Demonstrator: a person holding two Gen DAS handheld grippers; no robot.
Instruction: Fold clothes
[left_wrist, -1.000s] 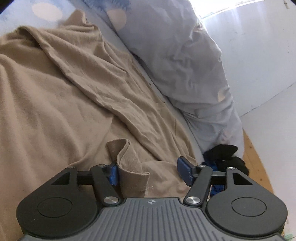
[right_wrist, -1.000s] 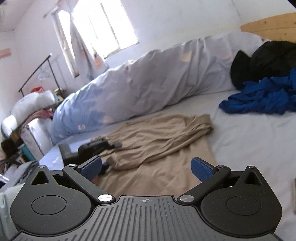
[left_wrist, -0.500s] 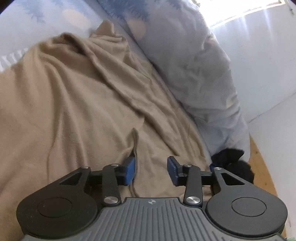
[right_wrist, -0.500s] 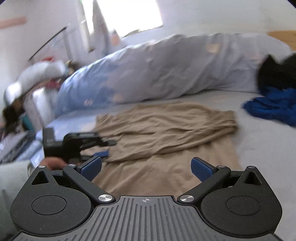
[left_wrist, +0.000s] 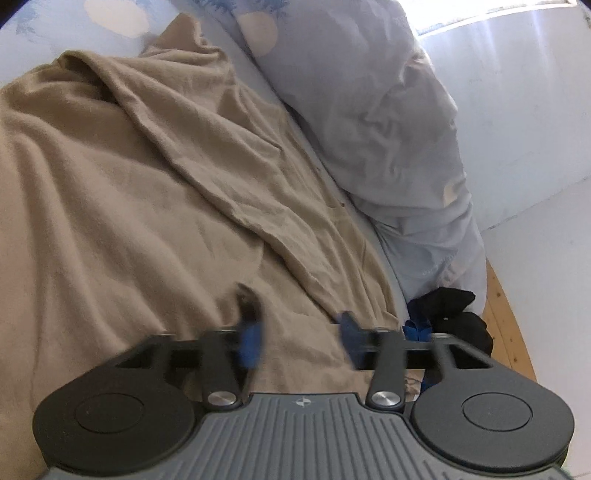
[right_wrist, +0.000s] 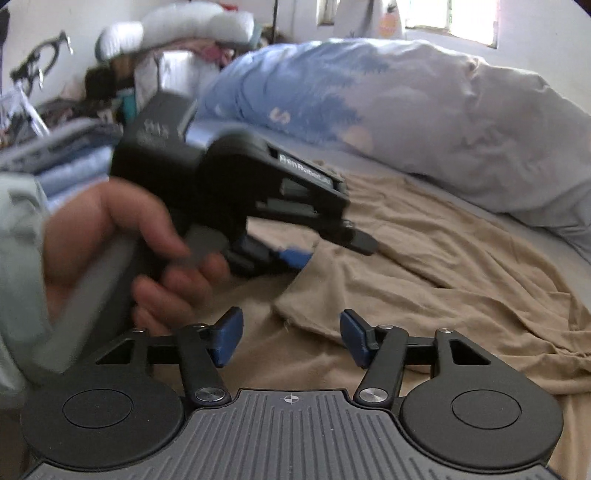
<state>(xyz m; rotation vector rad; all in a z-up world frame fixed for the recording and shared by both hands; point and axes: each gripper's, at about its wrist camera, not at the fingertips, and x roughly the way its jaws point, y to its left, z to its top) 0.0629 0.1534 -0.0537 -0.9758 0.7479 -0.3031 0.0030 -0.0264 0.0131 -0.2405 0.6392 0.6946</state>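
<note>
Right then, the tan soft-knit garment (left_wrist: 155, 206) lay spread and rumpled across my pale blue bedsheet (right_wrist: 461, 201), its long folds running toward the far end of the bed. My left gripper (left_wrist: 297, 341) hovered low over the near part of that cloth, its blue-padded fingers (left_wrist: 251, 341) standing apart with bare tan fabric showing in the gap; motion blur smeared both tips, and a small dark smudge above the left pad was too blurred for me to identify. From my right wrist camera I saw that same left gripper from the side, a black body gripped in my left hand (right_wrist: 122, 254) with a pale green sleeve (right_wrist: 18, 258) at the wrist, its blue tip down at a turned-over edge of the garment; whether the pad touched the fabric I could not tell. My right gripper (right_wrist: 291, 338) was held wide, nothing between its blue pads (right_wrist: 227, 338), just above the garment's near hem.

Along the far side of the bed a bulky pale blue duvet with darker blue print and cream dots (left_wrist: 388, 110) lay heaped against the white wall (left_wrist: 524, 129). Beyond the garment's end, a dark black clothing heap (left_wrist: 458, 314) and a scrap of bright blue cloth (left_wrist: 415, 328) sat beside the wooden bed frame (left_wrist: 506, 325).
</note>
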